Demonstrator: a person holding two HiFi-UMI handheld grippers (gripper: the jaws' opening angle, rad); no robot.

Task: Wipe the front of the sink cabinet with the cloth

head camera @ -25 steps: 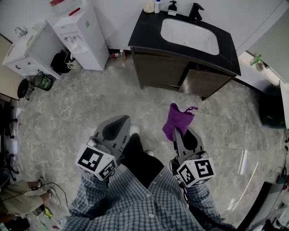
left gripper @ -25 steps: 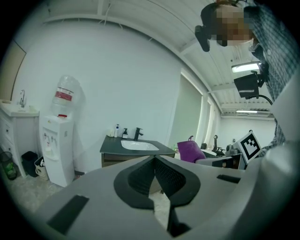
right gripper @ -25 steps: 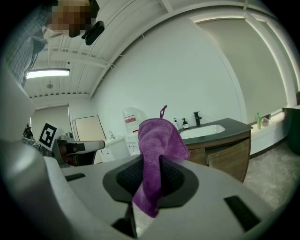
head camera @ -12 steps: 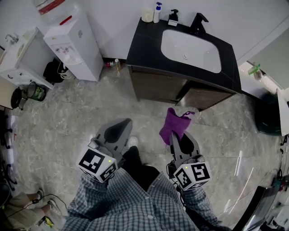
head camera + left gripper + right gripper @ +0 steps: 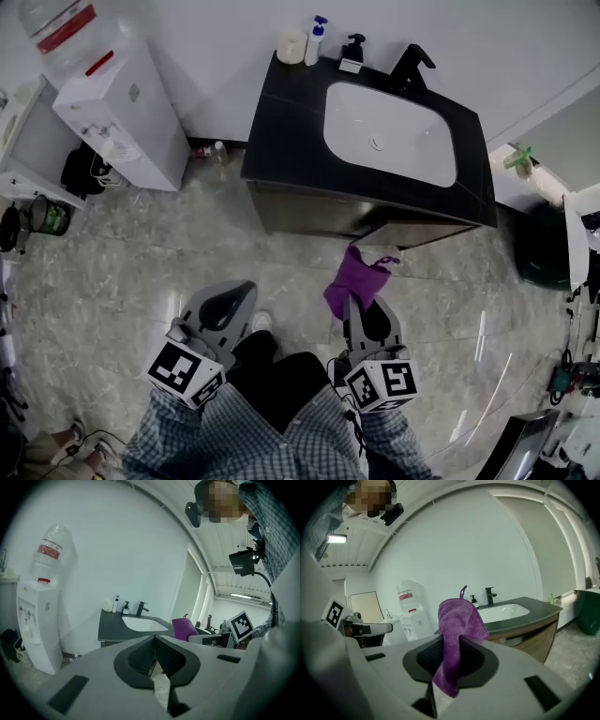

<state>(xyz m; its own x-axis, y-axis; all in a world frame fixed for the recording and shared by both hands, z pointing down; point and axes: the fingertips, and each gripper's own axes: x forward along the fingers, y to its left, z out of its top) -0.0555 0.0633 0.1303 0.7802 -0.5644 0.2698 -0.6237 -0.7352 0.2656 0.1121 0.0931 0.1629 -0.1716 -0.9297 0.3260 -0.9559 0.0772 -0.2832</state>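
1. The right hand-held gripper (image 5: 452, 656) is clenched on the purple cloth (image 5: 457, 630). It pinches only a narrow fold, and most of the cloth stands loose above the jaws with a short tail hanging below. Hard rubbing could drag that fold out, and the cloth would drop to the floor (image 5: 122, 272).
2. Because the cloth is bunched rather than spread, the grey jaw tips could reach the wood before the fabric does and scrape it.
3. The left hand-held gripper (image 5: 154, 656) is closed on nothing and is held low beside the person's legs. If it swings forward idly, it may knock the cabinet or cross the right one's path.
4. In the head view the cloth (image 5: 354, 281) hangs near the sink cabinet (image 5: 309, 217) but not touching it. No wiping contact is made yet, and a short reach would only brush air.
5. The cabinet front is seen steeply from above, so I cannot be sure, but the right door seems to stand slightly proud. A sideways stroke could snag the cloth on its edge.
6. The black worktop (image 5: 291, 122) overhangs the front. An upward stroke carried too far would strike its lip.
7. The bottles (image 5: 315, 42) at the back wall are well apart from the cloth and are at risk only from a heavy jolt.
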